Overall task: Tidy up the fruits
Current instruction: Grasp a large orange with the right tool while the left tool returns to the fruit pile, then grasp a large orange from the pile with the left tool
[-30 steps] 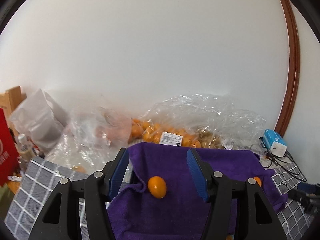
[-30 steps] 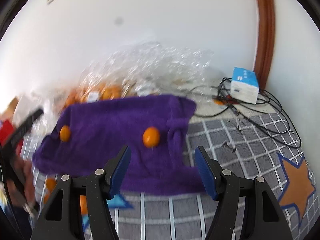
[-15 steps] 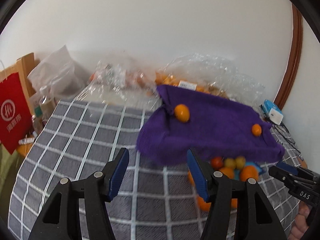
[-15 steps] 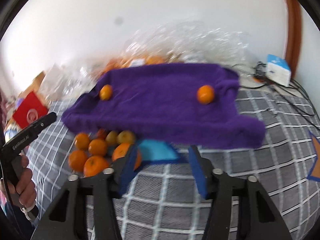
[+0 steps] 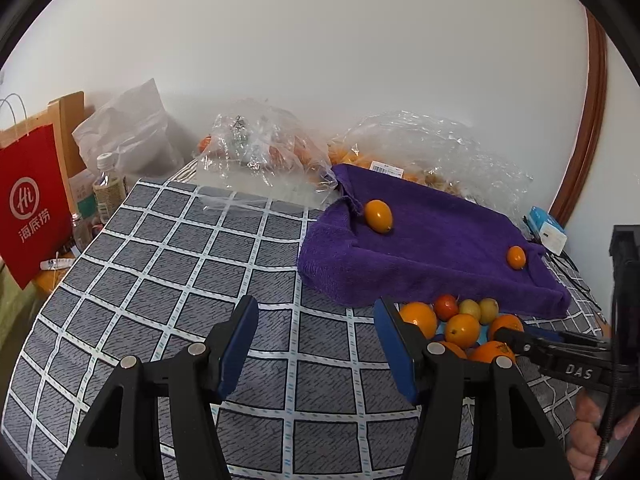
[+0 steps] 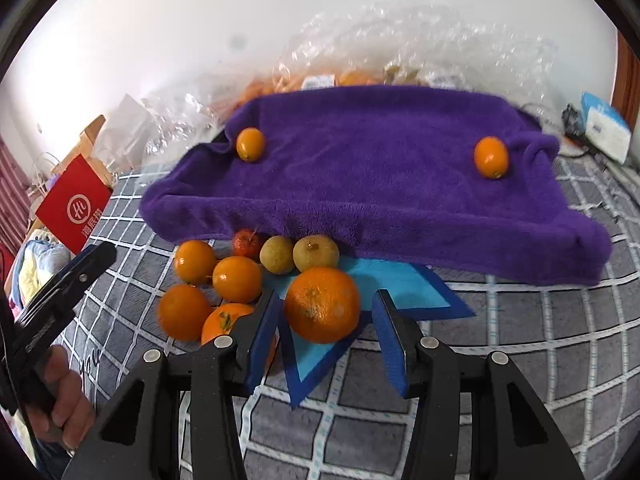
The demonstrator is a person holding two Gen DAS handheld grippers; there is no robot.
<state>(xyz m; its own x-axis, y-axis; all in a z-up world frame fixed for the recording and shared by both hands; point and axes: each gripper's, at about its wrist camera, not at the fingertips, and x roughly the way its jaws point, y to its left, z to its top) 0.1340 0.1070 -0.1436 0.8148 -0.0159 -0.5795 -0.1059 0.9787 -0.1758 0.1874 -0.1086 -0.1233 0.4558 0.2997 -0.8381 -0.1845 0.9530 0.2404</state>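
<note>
The right wrist view shows the right gripper (image 6: 326, 340) with its blue-padded jaws spread just behind the large round orange (image 6: 322, 305); the jaws have just been closing in, yet a gap remains on each side and nothing is pinched. In the left wrist view the left gripper (image 5: 316, 346) is held spread and empty over the grey checked tablecloth (image 5: 168, 248).

For a sound pick, the pads are best brought level with the widest part of the orange and closed gently, since the round skin is likely to slip and the neighbouring fruit could be nudged. That fruit is a loose pile (image 6: 224, 280) of smaller oranges, two yellowish-green round fruits and one small red one, touching one another at the near edge of the purple fleece towel (image 6: 360, 184).

On the towel two small oval orange fruits (image 6: 250, 144) are set well apart. Behind it, crumpled clear plastic bags (image 5: 260, 152) are seen holding more orange fruit.
</note>
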